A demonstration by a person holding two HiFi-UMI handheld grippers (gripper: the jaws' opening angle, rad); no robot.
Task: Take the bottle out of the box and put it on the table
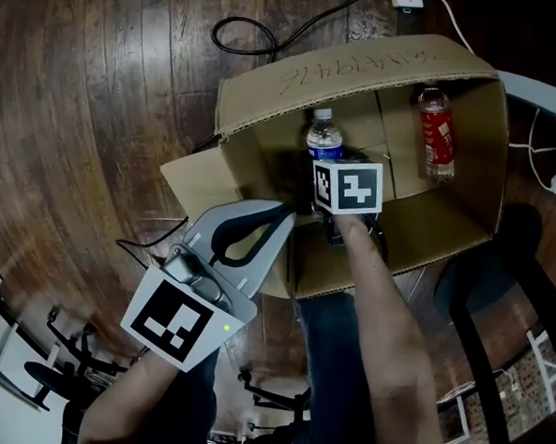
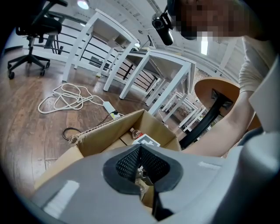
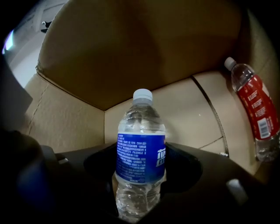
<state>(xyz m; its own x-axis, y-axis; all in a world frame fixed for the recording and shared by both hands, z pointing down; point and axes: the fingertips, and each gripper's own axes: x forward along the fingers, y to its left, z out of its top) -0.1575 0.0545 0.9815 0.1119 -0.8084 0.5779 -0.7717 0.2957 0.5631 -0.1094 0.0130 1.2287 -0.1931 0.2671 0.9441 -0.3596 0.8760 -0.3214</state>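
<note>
I'm holding the right gripper down inside the cardboard box at the centre of the head view, pointing steeply downward. Its jaws are standing wide with the blue-labelled water bottle upright between them. In the right gripper view dark gaps are showing on both sides of the label, so I'm judging that the pads aren't pressing yet. A second, red-labelled bottle is lying at the upper right of the box, well apart.

The left gripper is hovering at the lower left, just outside the box's near wall. Its jaw tips are meeting and it's carrying nothing.

What I'm worrying about:
- The bottle is thin, clear plastic. Closing too hard could be crushing it, and closing too lightly could be letting it slide out on the lift.
- It's standing free, so one jaw arriving first could be tipping it against the cardboard behind it.
- The box is light and unheld, so a jaw catching the wall or a flap might be dragging the whole box along.
</note>
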